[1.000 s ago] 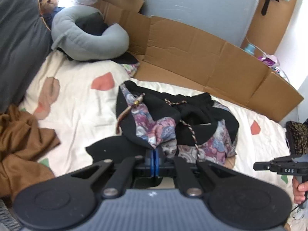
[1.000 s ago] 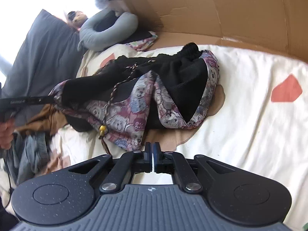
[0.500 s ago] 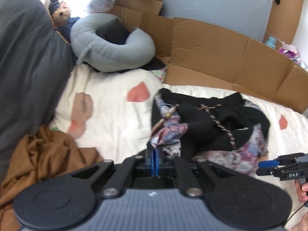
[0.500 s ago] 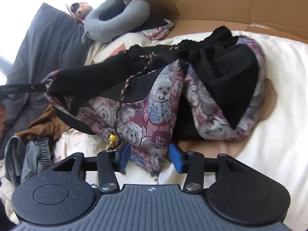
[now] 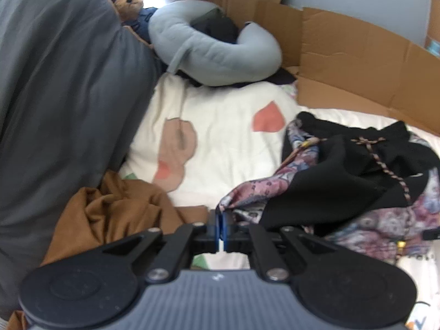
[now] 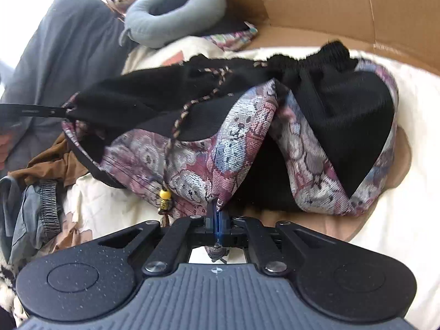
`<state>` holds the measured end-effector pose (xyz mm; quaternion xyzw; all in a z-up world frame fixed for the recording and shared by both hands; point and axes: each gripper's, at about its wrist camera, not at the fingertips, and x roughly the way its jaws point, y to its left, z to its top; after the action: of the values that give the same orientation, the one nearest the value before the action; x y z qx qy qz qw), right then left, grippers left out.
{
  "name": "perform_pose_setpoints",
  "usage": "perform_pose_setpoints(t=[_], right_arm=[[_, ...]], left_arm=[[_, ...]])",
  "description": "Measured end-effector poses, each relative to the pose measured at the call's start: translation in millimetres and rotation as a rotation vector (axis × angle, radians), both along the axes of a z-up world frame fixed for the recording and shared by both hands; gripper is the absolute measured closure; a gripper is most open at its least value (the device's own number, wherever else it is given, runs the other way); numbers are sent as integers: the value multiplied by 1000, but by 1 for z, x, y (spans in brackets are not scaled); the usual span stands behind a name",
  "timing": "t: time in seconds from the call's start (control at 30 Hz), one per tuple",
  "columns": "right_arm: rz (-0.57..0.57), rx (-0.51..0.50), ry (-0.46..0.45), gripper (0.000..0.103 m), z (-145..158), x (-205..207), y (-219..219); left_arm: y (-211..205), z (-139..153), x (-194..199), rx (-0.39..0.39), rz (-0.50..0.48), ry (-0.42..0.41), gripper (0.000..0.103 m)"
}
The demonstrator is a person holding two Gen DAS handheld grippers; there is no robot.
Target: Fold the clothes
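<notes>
A black garment with a purple-pink patterned lining [image 5: 343, 181] lies crumpled on the cream bedsheet [image 5: 220, 137]; it also fills the right wrist view [image 6: 220, 143]. A braided drawstring with a yellow bead [image 6: 164, 195] hangs from it. My left gripper [image 5: 219, 221] is shut on one patterned corner of the garment. My right gripper [image 6: 218, 217] is shut on another patterned corner. The garment stretches between the two grippers. The left gripper's fingers [image 6: 33, 110] show at the left edge of the right wrist view.
A brown garment [image 5: 110, 214] lies left of my left gripper. A grey pillow [image 5: 55, 96] and a grey neck pillow [image 5: 214, 52] with a teddy bear [image 5: 132, 2] sit behind. Cardboard [image 5: 357, 63] lines the far side. Grey-blue clothes [image 6: 35, 209] lie at left.
My right gripper opened, moved onto the garment's patterned corner and shut on it. My left gripper pulled its corner to the left, stretching the garment.
</notes>
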<state>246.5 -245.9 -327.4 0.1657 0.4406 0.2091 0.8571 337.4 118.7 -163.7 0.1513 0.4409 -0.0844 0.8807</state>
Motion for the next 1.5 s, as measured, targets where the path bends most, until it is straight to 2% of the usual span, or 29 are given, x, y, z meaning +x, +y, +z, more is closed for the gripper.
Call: perform_pose_setpoints(t=[0.3,0.57,0.83,0.93,1.03,1.1,1.23,1.33,1.5], right_arm=[[-15,-13,27,103,21,-34,-37],[-53,27,48,103,40,-74,-72],[-62,73,67,103,50,-102,-82],[-61,87,72,103,54,-111,-83],[-58,95,77,103,57,-119,-84],[-58,100,81,103,58,-124,-84],[-64,101,90,103,59,-128,-86],[-70,103,99,103,59,-132,-89],[-82,117,105,103,60,-140,-92]], left_arm=[[10,-14,17,72,42,12,99],[16,-21,2,55,115,40,88],[9,-8,-44,-48,126,22,86],[-4,-1,-63,-100,101,24,81],[-16,-3,-82,-184,82,53,67],[-26,-12,-94,-235,62,92,58],[-44,-37,-119,-344,29,154,58],[-54,-58,-137,-401,2,189,54],[-62,-88,-152,-395,1,243,49]])
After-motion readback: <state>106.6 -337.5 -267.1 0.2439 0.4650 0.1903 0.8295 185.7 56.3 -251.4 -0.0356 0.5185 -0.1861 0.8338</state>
